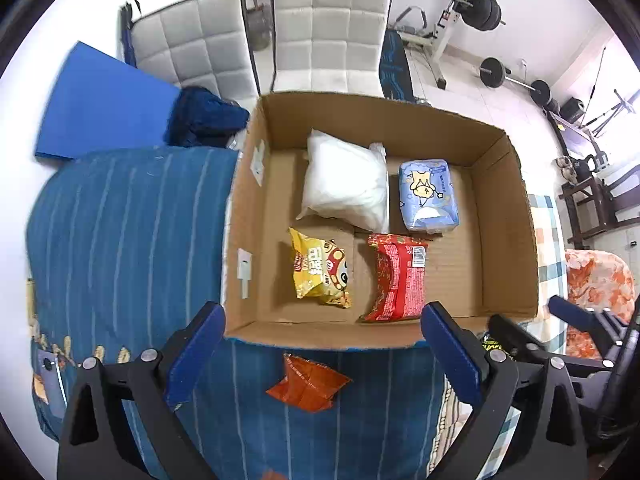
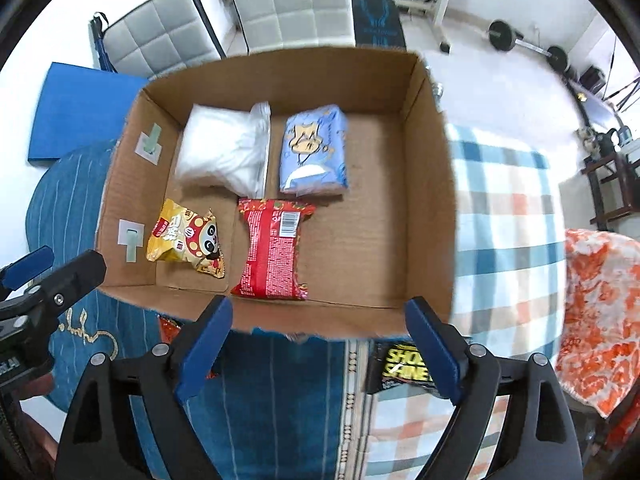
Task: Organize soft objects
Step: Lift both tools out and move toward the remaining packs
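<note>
Blue striped bedcover [image 1: 120,232], cardboard box [image 1: 508,216] on it, orange packet [image 1: 308,388], black packet [image 2: 404,364] beside box.

Bright daylight, fisheye-bent edges, perhaps slight motion blur

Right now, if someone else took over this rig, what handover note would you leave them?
Left tool: open, nothing between its jaws, above the near wall of the cardboard box.
Right tool: open and empty too, over the same near wall.
In the box: white pillow pack, blue tissue pack, yellow snack bag, red noodle pack, set in two rows.
Done: those four are packed.
Left: orange packet on the blue striped cloth in front of the box, and black packet near the right tool. The box's right side has free floor.
</note>
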{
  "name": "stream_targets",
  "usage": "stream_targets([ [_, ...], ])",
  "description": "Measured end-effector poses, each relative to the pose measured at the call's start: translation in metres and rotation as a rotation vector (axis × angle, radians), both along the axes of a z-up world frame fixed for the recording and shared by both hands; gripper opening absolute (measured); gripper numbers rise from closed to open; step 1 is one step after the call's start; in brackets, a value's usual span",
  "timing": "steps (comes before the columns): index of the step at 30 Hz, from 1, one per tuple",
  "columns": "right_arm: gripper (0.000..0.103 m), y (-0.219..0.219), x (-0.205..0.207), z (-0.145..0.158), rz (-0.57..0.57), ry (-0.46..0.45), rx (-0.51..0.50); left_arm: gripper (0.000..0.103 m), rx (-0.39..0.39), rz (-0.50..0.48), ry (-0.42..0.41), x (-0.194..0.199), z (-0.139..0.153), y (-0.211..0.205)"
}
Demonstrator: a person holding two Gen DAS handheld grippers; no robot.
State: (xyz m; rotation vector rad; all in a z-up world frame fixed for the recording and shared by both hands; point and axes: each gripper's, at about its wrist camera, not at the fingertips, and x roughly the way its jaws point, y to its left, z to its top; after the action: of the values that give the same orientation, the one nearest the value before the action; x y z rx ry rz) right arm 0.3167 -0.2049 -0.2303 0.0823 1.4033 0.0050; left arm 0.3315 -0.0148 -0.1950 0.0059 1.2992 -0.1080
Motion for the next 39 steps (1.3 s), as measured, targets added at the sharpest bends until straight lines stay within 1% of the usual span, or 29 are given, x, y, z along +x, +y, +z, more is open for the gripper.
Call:
stream_targets([
  [5,0.090,0.003,-0.020,0.023,0.003,-0.066,-0.020,0.100,0.022,-0.004,-0.070,-0.023,0.022,-0.002],
  [8,0.090,0.002,-0.035,0.039,0.004,-0.101,-0.014,0.100,0.031,-0.008,-0.115,-0.038,0.037,-0.004],
  [13,0.091,0.000,-0.055,0.064,0.004,-0.151,-0.001,0.100,0.044,-0.020,-0.166,-0.054,0.057,-0.008],
  [15,0.093,0.000,-0.063,0.074,0.006,-0.172,0.003,0.100,0.045,-0.022,-0.183,-0.060,0.065,-0.009],
  [19,0.094,-0.005,-0.074,0.087,-0.009,-0.201,0.017,0.100,0.032,-0.021,-0.183,-0.066,0.071,-0.010],
  [22,0.094,-0.012,-0.079,0.086,-0.022,-0.194,0.032,0.100,0.044,-0.018,-0.167,-0.069,0.067,-0.008],
  [24,0.094,-0.022,-0.082,0.081,-0.040,-0.178,0.038,0.100,0.055,-0.019,-0.125,-0.068,0.056,-0.004],
  [26,0.094,-0.036,-0.085,0.072,-0.065,-0.153,0.037,0.100,0.088,-0.029,-0.080,-0.068,0.040,-0.002],
  [27,0.094,-0.046,-0.087,0.065,-0.087,-0.135,0.030,0.100,0.123,-0.038,-0.046,-0.067,0.027,-0.001],
  [28,0.094,-0.054,-0.088,0.058,-0.100,-0.120,0.027,0.100,0.134,-0.043,-0.028,-0.067,0.018,-0.001],
  [30,0.094,-0.073,-0.091,0.040,-0.133,-0.072,0.014,0.100,0.128,-0.054,0.037,-0.065,-0.008,0.001],
  [34,0.094,-0.107,-0.092,-0.009,-0.193,0.036,-0.006,0.100,0.097,-0.065,0.147,-0.062,-0.054,0.005],
  [37,0.094,-0.118,-0.087,-0.051,-0.174,0.117,0.008,0.100,0.100,-0.088,0.220,-0.059,-0.086,0.002],
  [39,0.094,-0.115,-0.083,-0.075,-0.092,0.167,0.003,0.100,0.106,-0.100,0.260,-0.058,-0.101,0.001],
])
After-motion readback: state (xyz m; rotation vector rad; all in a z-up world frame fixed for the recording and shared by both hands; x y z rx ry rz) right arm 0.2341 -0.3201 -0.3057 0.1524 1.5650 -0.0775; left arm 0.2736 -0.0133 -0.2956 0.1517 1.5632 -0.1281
